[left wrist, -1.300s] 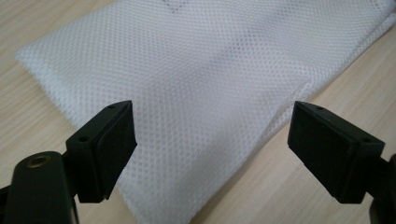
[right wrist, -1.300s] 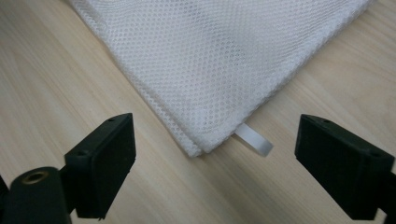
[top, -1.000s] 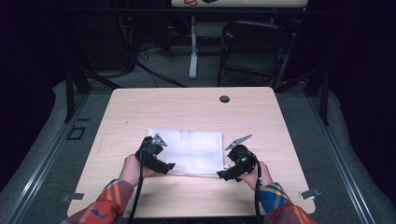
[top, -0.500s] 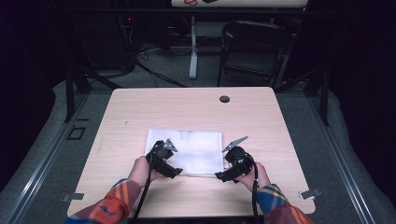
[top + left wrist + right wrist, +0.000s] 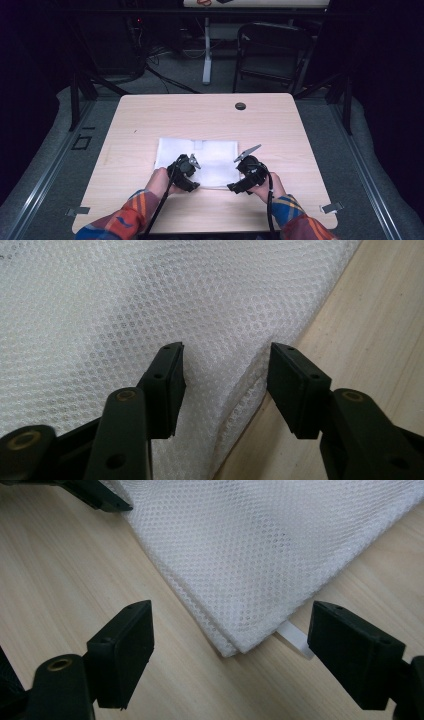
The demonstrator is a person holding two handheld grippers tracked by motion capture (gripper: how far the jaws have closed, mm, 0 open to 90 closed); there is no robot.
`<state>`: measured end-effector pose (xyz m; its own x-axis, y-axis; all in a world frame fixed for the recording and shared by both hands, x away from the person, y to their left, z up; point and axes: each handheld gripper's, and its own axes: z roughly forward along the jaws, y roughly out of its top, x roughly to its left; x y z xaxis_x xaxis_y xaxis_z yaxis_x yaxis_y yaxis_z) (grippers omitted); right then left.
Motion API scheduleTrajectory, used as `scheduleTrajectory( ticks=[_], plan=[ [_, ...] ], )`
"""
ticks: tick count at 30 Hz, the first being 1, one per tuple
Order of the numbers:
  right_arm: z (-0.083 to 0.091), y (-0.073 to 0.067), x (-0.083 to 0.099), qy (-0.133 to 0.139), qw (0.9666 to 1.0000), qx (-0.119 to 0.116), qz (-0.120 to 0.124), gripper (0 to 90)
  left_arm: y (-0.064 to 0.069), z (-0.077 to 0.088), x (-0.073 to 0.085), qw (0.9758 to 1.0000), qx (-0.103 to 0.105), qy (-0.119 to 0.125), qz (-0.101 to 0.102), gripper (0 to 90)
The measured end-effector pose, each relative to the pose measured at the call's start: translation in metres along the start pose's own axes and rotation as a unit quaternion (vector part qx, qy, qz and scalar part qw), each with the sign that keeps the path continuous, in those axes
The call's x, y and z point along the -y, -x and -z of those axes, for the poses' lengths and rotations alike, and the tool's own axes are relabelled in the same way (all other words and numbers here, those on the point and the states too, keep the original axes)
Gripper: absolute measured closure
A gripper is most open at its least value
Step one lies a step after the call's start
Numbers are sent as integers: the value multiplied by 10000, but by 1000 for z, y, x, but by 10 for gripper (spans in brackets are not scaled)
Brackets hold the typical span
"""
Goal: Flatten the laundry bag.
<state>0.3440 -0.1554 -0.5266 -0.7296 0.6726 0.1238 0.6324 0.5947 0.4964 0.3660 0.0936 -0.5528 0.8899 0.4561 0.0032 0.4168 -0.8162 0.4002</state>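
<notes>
A folded white mesh cloth (image 5: 207,155) lies flat on the wooden table (image 5: 200,115). My left gripper (image 5: 186,174) sits on the cloth's near edge, left of centre. In the left gripper view its jaws have just been closing and straddle a raised fold of the mesh cloth (image 5: 150,300); the left gripper (image 5: 227,355) still shows gaps beside both pads, so it is open. My right gripper (image 5: 245,180) hovers at the near right corner. The right gripper (image 5: 232,615) stands wide open, its jaws narrowed a little, around the corner of the cloth (image 5: 260,545), with a small white tag (image 5: 295,639) beside it.
A black round grommet (image 5: 240,106) sits near the table's far edge. A folding chair (image 5: 272,50) and a white post (image 5: 206,50) stand on the floor beyond. Metal clips (image 5: 331,207) mark the near table corners. The left gripper's jaw (image 5: 95,492) shows at the right gripper view's top left.
The left hand moved right and down onto the cloth's near edge. The right hand stayed nearly where it was at the cloth's near right corner.
</notes>
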Motion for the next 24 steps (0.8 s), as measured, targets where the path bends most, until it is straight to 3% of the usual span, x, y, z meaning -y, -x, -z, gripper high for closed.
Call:
scheduleTrajectory(
  ticks=[5,10,16,20,24],
  plan=[
    [2,-2,1,-22,10000,-19,65,187,-1,1,4,9998,100,147,47,609],
    [2,-5,2,-41,9999,-29,91,197,2,0,4,9998,23,198,-6,645],
    [1,-3,4,-37,10000,-21,33,212,4,0,4,9996,42,256,-121,766],
    [0,-3,4,-49,10000,-29,17,218,6,2,3,9992,-53,298,-243,822],
    [0,-4,4,-34,10000,-42,36,227,5,7,4,9990,-71,398,-189,851]
  ],
)
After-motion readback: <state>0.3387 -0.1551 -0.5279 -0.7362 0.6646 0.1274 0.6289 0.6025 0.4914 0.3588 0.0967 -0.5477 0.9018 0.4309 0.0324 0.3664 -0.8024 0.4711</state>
